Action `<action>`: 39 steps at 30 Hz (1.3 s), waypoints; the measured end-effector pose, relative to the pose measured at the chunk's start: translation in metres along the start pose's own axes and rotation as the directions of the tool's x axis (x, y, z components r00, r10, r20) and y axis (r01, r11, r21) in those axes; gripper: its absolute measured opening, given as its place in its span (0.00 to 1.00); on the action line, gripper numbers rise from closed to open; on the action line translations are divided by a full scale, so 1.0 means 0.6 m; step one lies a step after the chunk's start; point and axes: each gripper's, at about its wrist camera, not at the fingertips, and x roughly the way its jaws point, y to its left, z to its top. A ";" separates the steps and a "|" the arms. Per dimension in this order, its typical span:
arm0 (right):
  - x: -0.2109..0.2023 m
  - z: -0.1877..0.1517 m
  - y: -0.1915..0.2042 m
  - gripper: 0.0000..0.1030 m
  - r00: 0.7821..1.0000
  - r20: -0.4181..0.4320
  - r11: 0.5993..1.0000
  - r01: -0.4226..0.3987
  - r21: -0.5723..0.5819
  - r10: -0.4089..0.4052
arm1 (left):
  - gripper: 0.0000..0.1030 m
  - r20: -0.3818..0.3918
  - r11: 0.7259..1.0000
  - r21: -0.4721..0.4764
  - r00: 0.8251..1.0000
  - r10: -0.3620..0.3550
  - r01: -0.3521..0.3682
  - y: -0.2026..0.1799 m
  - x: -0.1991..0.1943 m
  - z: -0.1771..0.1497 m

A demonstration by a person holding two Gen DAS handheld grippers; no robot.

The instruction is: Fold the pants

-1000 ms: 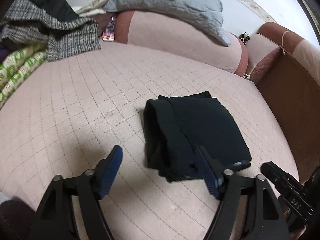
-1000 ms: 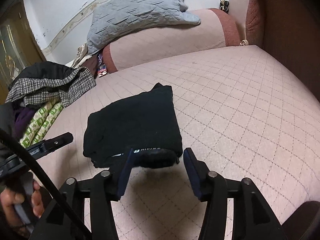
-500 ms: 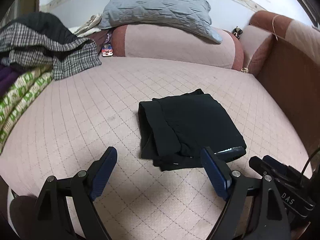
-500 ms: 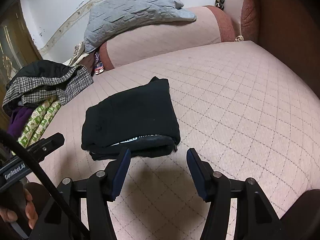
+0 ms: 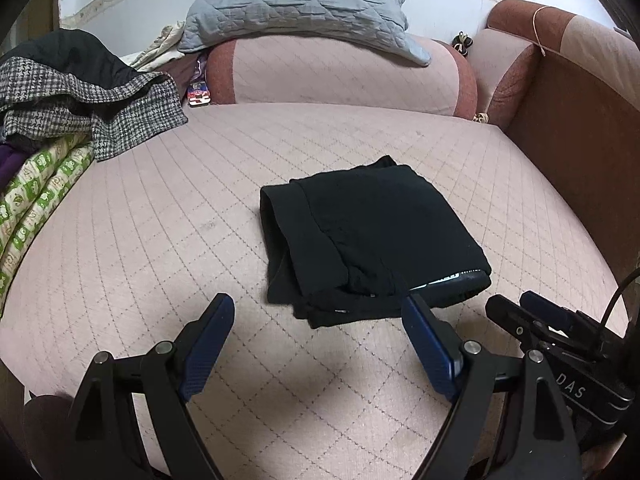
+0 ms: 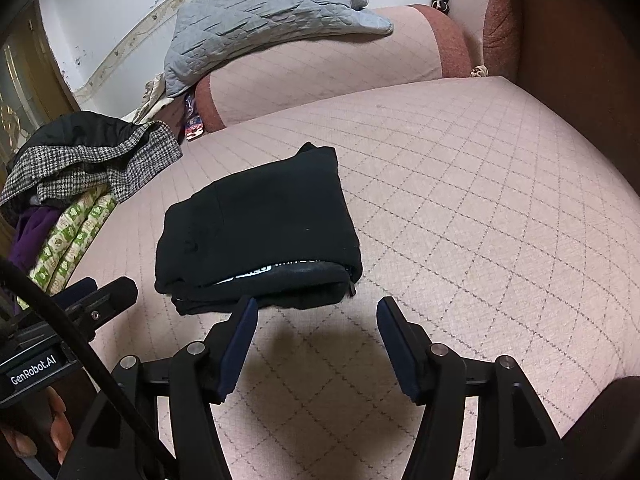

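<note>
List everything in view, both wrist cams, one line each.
pants: 1, black, folded, middle of the cushion
quilted cushion: 1, pink, under the pants
bolster: 1, pink with reddish ends, behind the cushion
quilt: 1, grey, on the bolster
houndstooth garment: 1, black-white, left pile
printed fabric: 1, green-cream, under that pile
left hand-held gripper: 1, black with blue pads, open, empty
right hand-held gripper: 1, same, open, empty

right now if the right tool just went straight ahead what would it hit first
Most likely the near edge of the folded black pants, lying just past the open right tool, slightly to its left. Depth is unclear; if angled low, it could touch the pink quilted cushion first.
</note>
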 end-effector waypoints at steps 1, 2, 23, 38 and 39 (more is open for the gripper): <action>0.000 0.000 -0.001 0.65 1.000 -0.001 1.000 0.000 0.000 0.000 | 0.83 -0.006 1.000 -0.001 1.000 -0.002 0.002 0.000 0.002 -0.001; 0.001 0.001 -0.003 0.65 1.000 -0.002 1.000 -0.001 0.000 0.001 | 0.82 -0.011 1.000 -0.001 1.000 -0.003 0.003 0.000 0.005 -0.001; -0.011 0.005 -0.001 0.66 1.000 0.028 1.000 0.010 -0.026 -0.010 | 0.83 -0.057 1.000 -0.015 0.998 -0.013 0.012 0.013 0.027 -0.004; 0.132 0.173 -0.057 0.72 0.983 -0.118 0.989 -0.139 0.039 0.143 | 0.83 -0.146 0.845 -0.388 0.881 -0.450 0.367 0.122 0.230 0.073; 0.154 0.179 -0.063 0.72 0.975 -0.142 0.985 -0.161 0.065 0.169 | 0.87 -0.129 0.840 -0.385 0.880 -0.458 0.381 0.122 0.235 0.076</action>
